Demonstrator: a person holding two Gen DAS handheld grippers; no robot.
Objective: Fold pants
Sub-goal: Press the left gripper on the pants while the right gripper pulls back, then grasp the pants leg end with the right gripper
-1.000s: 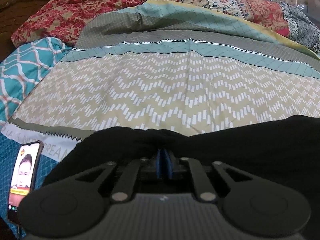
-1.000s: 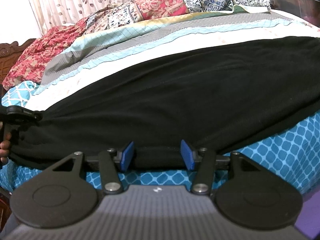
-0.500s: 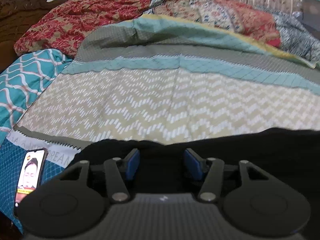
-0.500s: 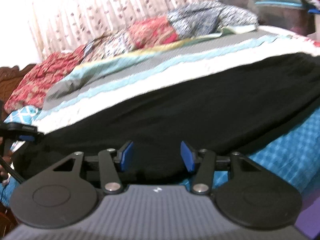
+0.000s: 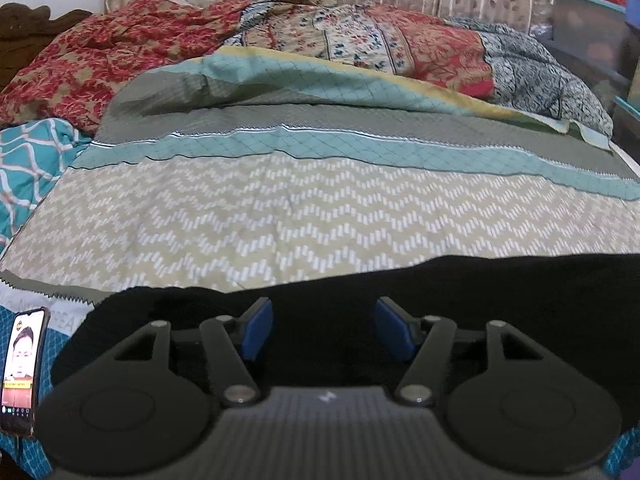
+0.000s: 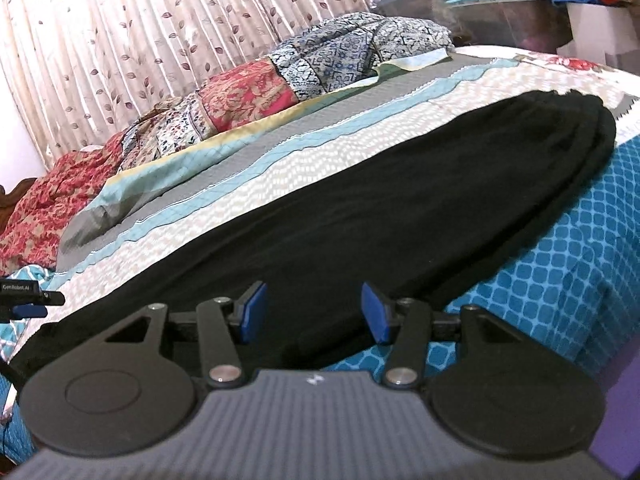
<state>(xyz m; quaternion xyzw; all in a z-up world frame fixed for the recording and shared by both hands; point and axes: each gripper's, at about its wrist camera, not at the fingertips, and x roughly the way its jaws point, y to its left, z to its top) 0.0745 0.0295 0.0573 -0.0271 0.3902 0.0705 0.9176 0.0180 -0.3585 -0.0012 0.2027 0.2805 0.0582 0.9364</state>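
Note:
The black pants (image 6: 392, 200) lie stretched in a long band along the near edge of the bed, one end at the far right (image 6: 580, 128). In the left wrist view the pants (image 5: 500, 292) fill the bottom, with a rounded end at the left (image 5: 120, 304). My left gripper (image 5: 324, 330) is open just above the black fabric, holding nothing. My right gripper (image 6: 314, 312) is open over the near edge of the pants, holding nothing. The left gripper also shows at the far left of the right wrist view (image 6: 24, 300).
The bed is covered by a striped zigzag bedspread (image 5: 280, 216) with a teal patterned sheet (image 6: 560, 280) at the near side. Crumpled patterned quilts (image 5: 360, 40) lie at the back by curtains. A lit phone (image 5: 22, 368) lies at the left. Storage bins (image 6: 520, 0) stand at the right.
My left gripper was shut on the pants' end one second ago and has opened and let go. My right gripper stayed open and swung, so the pants' far end came into view.

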